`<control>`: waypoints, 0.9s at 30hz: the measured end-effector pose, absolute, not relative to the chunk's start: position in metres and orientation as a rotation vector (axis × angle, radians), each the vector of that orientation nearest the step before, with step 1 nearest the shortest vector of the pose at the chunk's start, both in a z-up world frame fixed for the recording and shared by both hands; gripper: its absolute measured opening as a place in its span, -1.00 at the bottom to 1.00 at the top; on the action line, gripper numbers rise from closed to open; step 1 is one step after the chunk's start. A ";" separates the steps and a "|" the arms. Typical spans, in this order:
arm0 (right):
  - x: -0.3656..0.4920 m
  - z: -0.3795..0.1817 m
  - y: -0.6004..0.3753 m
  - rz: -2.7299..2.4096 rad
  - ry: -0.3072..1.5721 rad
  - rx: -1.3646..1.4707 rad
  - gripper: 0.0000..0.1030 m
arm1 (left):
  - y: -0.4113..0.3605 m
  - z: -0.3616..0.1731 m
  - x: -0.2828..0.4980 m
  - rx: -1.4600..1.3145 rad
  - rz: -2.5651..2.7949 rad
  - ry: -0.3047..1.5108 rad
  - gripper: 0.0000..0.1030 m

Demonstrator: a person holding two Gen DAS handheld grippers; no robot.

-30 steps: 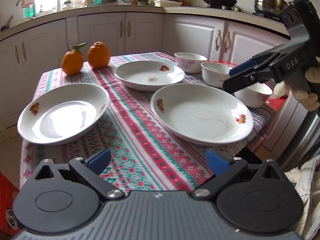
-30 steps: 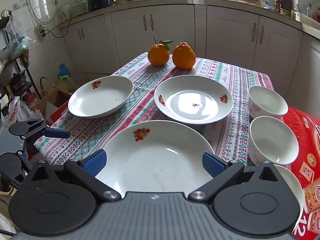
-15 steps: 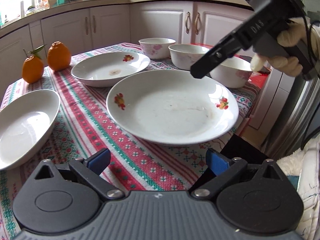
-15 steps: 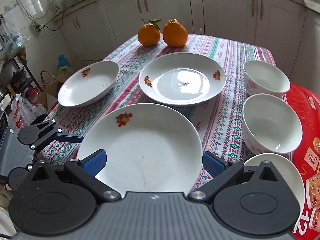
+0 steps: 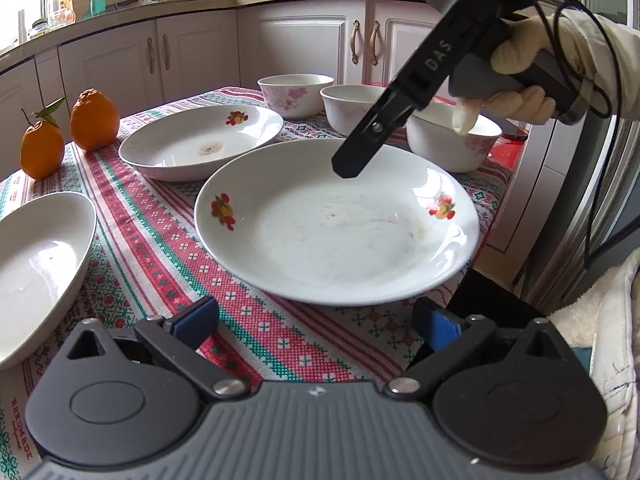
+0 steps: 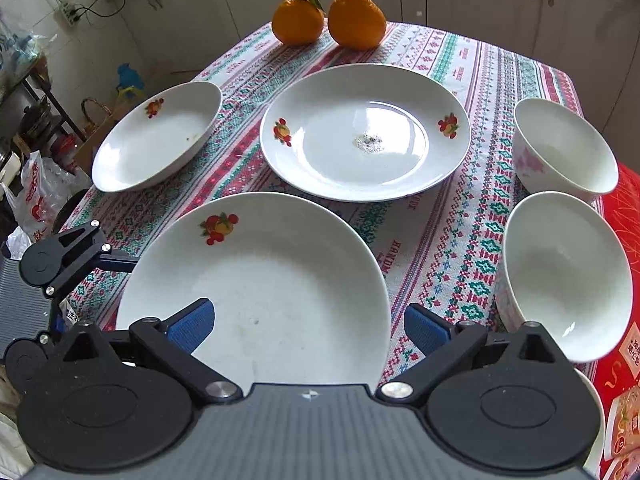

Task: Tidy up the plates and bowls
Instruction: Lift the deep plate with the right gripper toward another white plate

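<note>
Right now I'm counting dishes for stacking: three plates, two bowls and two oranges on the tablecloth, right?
Not quite: the left wrist view shows three bowls, not two. The three plates and two oranges are right.

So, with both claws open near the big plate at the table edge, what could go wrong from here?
1. The nearest plate appears to overhang the table edge; a push from the right claw could tip it off.
2. Three bowls stand close beside it, so a sideways swing might knock them.
3. The left claw faces the same plate; the two claws may collide.
</note>
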State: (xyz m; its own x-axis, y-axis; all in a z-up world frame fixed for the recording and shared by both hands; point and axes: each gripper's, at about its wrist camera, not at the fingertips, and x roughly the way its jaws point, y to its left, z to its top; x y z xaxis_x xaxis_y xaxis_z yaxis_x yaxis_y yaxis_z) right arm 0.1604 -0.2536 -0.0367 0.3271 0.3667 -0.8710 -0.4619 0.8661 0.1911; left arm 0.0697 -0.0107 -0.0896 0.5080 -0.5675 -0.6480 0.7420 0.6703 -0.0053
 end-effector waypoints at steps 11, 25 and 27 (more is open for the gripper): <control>0.171 -0.048 -0.248 0.588 1.174 -0.113 0.73 | -0.017 -0.087 0.069 0.295 -0.838 0.633 0.94; 0.187 -0.050 -0.269 0.621 1.256 0.099 0.68 | -0.017 -0.086 0.067 0.306 -0.852 0.614 0.93; 0.192 -0.051 -0.271 0.632 1.273 0.115 0.68 | -0.018 -0.086 0.068 0.307 -0.853 0.615 0.93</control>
State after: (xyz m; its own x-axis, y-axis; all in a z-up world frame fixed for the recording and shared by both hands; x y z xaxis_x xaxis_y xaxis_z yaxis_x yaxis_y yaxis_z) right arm 0.1917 -0.2714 -0.0505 0.1501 0.5003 -0.8527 -0.3767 0.8264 0.4186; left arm 0.0676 -0.0180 -0.0857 0.5001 -0.6071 -0.6175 0.7778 0.6284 0.0121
